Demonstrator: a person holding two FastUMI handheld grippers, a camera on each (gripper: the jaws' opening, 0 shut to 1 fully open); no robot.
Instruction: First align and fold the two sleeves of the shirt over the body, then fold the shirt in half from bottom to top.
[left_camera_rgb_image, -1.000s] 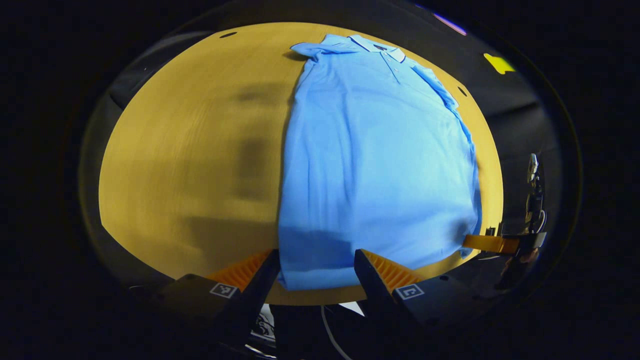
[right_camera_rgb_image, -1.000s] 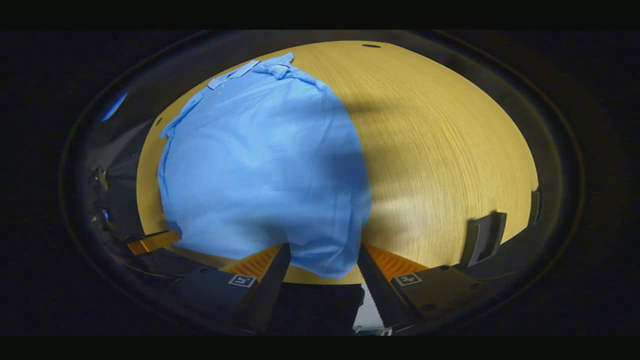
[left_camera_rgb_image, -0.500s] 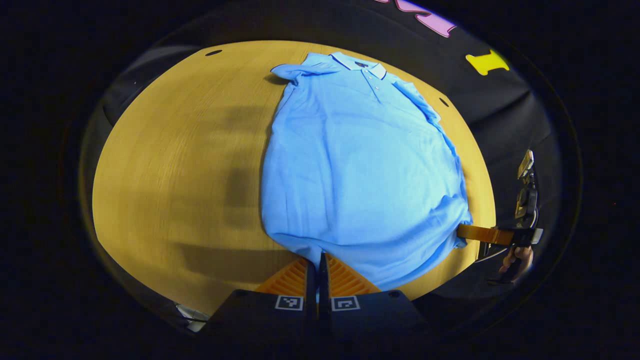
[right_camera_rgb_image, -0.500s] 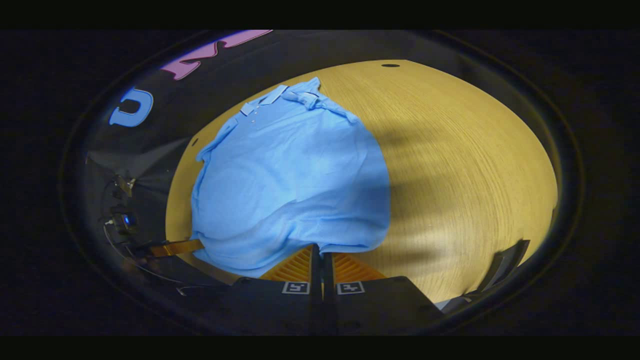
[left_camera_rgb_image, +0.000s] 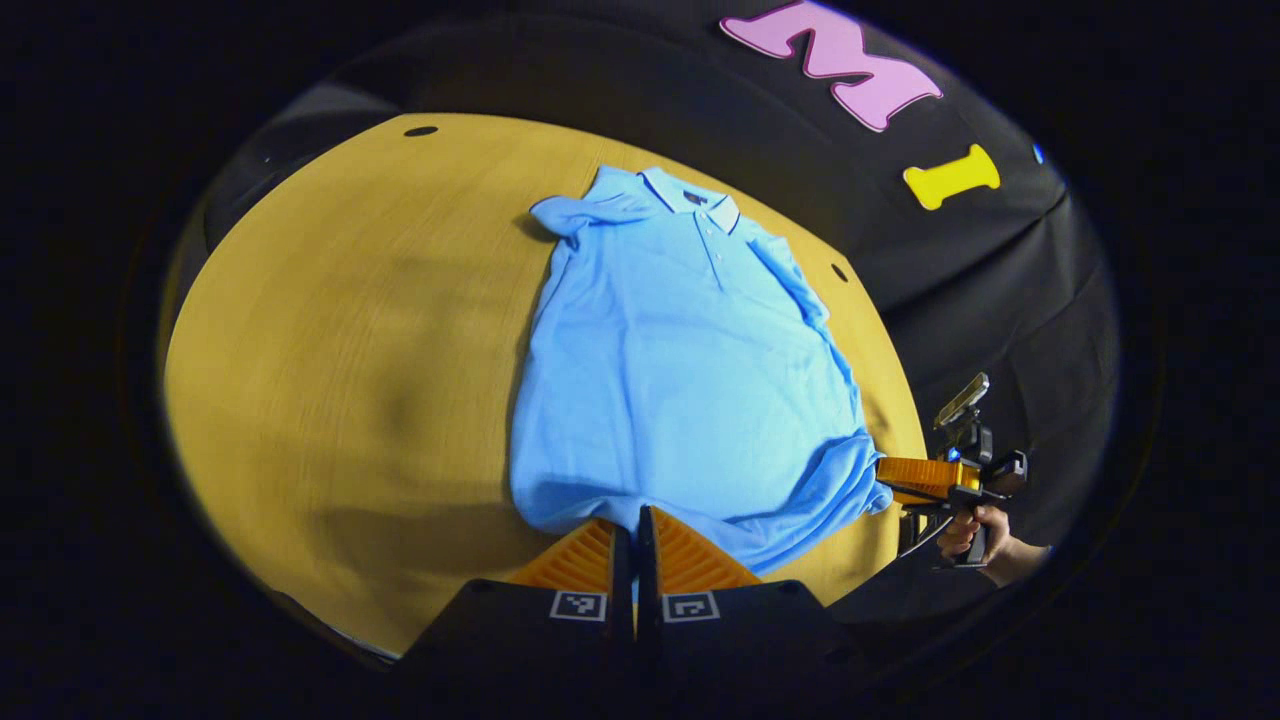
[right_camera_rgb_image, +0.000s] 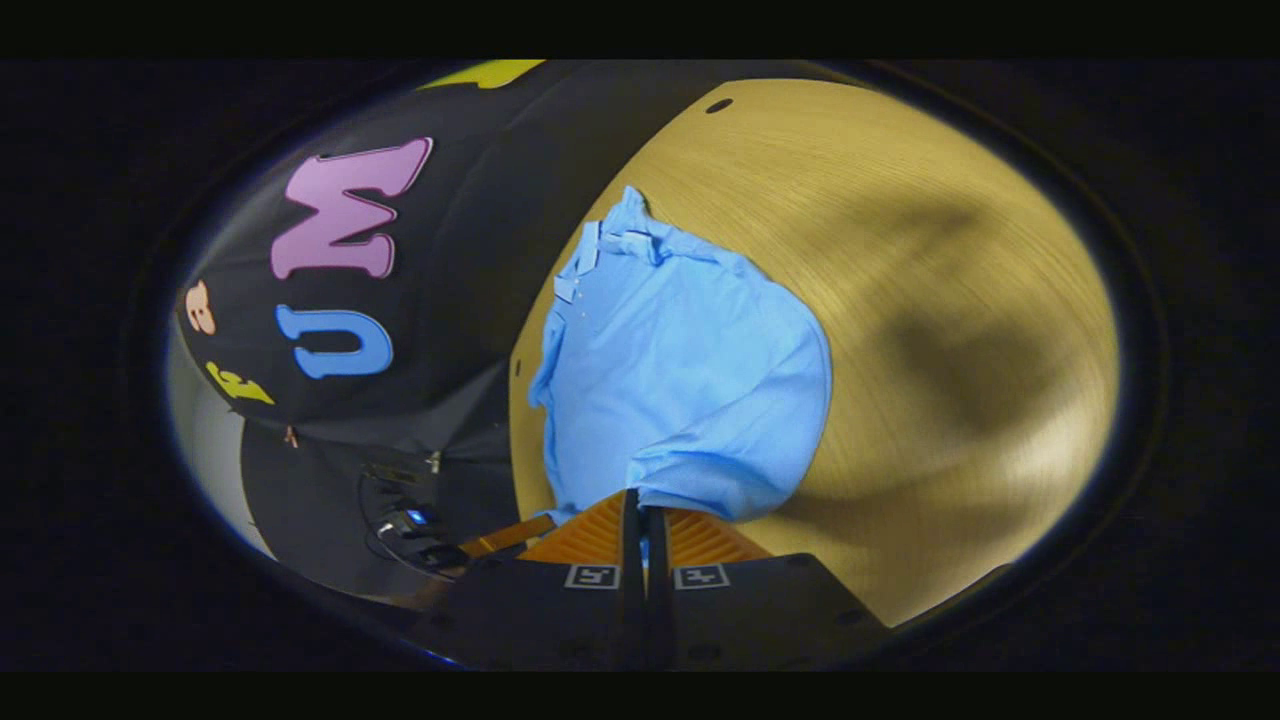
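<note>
Both your grippers pinch the blue polo shirt's (left_camera_rgb_image: 690, 380) hem.
Your left gripper (left_camera_rgb_image: 634, 528) clamps the hem at 6 o'clock on the wooden table (left_camera_rgb_image: 330, 350); your right gripper (right_camera_rgb_image: 643, 512) clamps it too, collar (left_camera_rgb_image: 690, 197) at 12.

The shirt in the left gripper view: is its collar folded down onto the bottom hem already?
No, the shirt lies spread out with its collar at the far end of the table, away from the hem.

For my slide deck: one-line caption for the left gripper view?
Left claw pinches the blue polo shirt hem on a wooden table; right claw grips the other corner.
</note>
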